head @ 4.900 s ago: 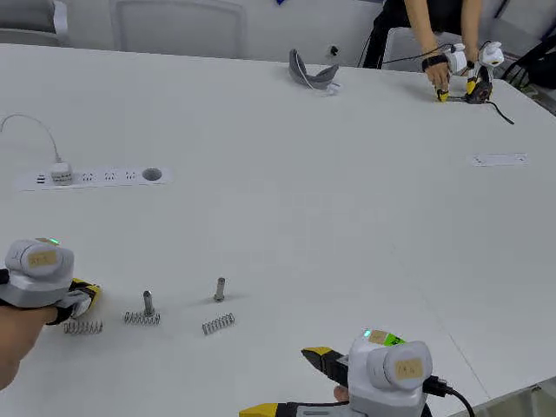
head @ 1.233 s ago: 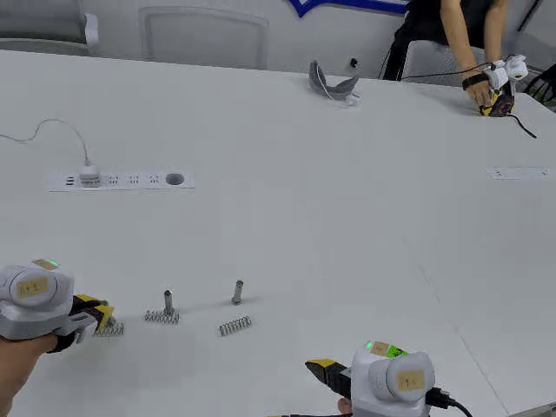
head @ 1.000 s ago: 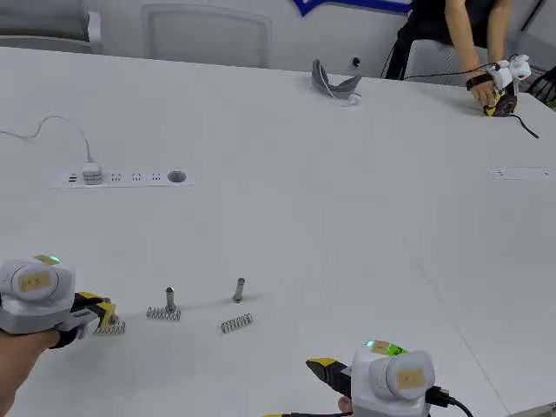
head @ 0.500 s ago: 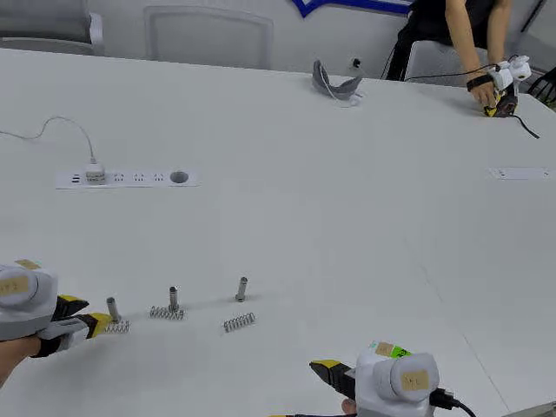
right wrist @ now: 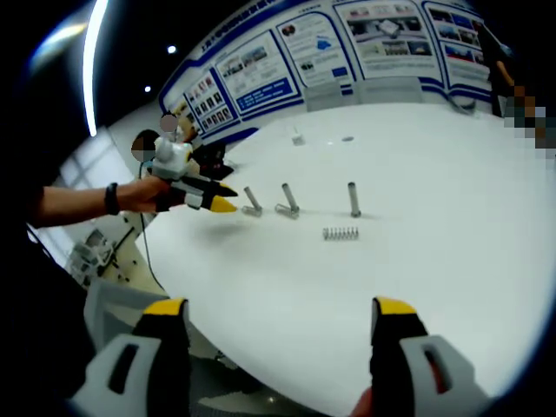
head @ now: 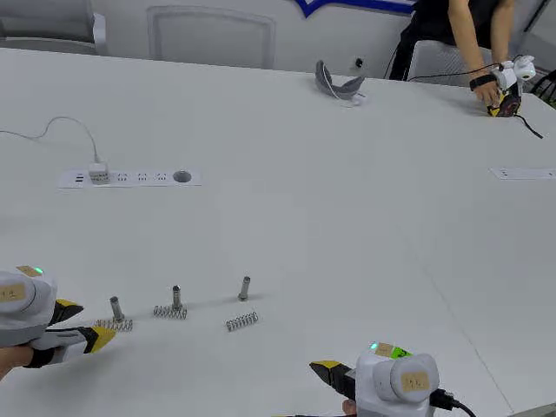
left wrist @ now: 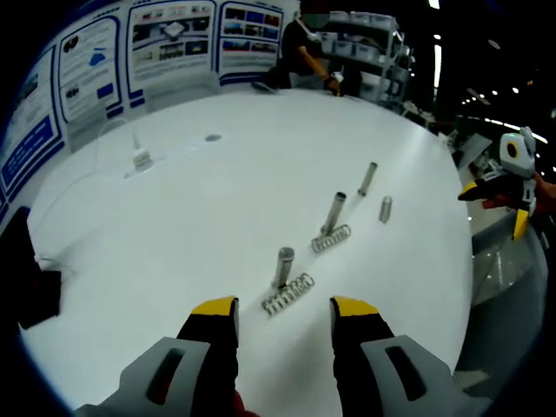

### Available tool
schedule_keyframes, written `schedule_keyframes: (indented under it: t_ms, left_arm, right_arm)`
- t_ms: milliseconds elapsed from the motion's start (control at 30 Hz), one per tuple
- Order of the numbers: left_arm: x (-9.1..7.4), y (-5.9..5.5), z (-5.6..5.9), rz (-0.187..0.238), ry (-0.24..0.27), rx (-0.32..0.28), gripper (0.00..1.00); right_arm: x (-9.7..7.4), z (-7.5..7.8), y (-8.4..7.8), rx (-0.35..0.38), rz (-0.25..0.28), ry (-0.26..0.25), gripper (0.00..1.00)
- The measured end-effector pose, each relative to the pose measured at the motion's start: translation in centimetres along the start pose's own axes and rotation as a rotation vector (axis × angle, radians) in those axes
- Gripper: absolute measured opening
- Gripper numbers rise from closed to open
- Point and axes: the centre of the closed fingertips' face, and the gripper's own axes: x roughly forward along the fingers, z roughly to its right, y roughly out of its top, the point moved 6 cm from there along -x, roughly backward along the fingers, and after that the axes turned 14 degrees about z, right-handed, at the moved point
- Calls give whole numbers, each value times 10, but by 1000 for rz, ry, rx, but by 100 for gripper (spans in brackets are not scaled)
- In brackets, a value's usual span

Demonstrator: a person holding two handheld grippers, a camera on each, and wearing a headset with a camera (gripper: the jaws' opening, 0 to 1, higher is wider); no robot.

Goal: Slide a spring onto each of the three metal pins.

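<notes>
My left gripper [head: 85, 322] is spread and empty just beside the leftmost pin [head: 115, 307], with a spring [head: 115, 325] at that pin's base. My right gripper [right wrist: 278, 308] is spread too; its sticker [head: 414, 380] is unreadable.

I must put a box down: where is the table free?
Free: the wide middle, between the power strip and the label; also right of the pins, up to the edge of the table. Crowded: near left, where pins, springs and the left gripper sit.

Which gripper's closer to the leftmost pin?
Left. The left gripper is open right beside the leftmost pin, jaws pointed at it and the spring at its base. The right gripper is open at the near table edge, far to its right.
</notes>
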Motion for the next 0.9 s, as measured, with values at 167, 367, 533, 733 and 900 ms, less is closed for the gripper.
schedule_keyframes:
  t_ms: [167, 367, 533, 733, 900]
  left_arm:
    - [3, -1, 2, -12, -17, 17, 44]
    - [8, -6, 4, -49, -50, 61, 44]
    - [15, -10, 3, -59, -69, 56, 42]
    - [24, -13, 4, -65, -85, 67, 37]
    - [28, -18, 3, -85, -98, 82, 31]
  right_arm:
    - [-1, 1, 0, 2, 1, -2, 88]
    - [-1, 1, -1, 3, -3, -4, 88]
    - [-2, 0, -2, 3, -6, -7, 88]
    - [-2, 0, -3, 4, -9, -6, 88]
    - [-1, -1, -3, -1, -21, -2, 88]
